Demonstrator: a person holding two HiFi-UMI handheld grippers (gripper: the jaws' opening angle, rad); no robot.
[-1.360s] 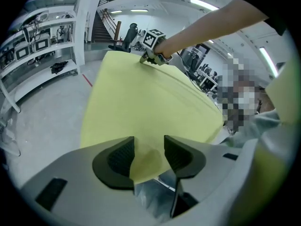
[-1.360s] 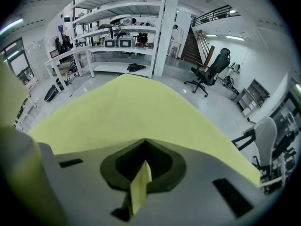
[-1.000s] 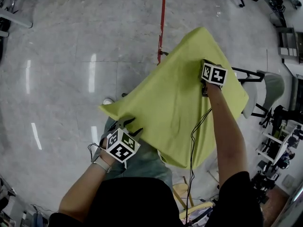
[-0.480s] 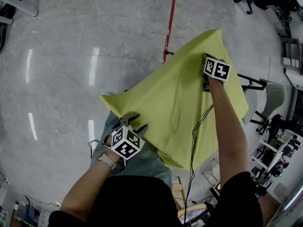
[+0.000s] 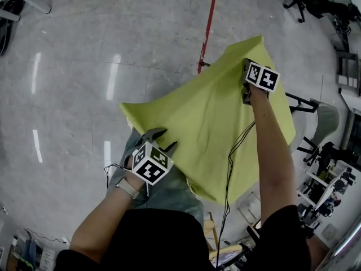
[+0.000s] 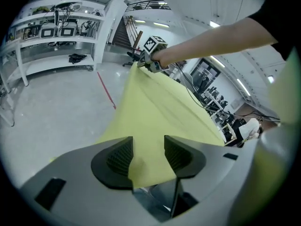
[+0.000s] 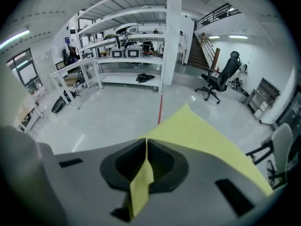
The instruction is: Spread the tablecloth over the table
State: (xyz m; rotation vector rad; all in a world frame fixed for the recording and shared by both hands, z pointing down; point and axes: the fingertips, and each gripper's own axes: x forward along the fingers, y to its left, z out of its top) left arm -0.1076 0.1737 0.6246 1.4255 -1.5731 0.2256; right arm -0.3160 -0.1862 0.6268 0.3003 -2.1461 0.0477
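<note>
Polished grey floor (image 5: 67,66) all round, and no desk in sight. Closest in, the left hand-held gripper (image 6: 147,147) has its jaws parted, with the yellow-green tablecloth (image 5: 208,129) running loose between the pads. I'd say that lets it slide along to find a corner. Further out, the right hand-held gripper (image 7: 146,149) is clamped tight on a fold, so the sheet hangs stretched between the two.

One yellow-green tablecloth (image 5: 208,129); two grippers, the left gripper (image 5: 165,138) and the right gripper (image 5: 246,95), one marker cube (image 5: 151,164) on each; one red floor line (image 5: 208,27); the right gripper view shows one black office chair (image 7: 220,78) and one grey chair (image 7: 282,145)
</note>
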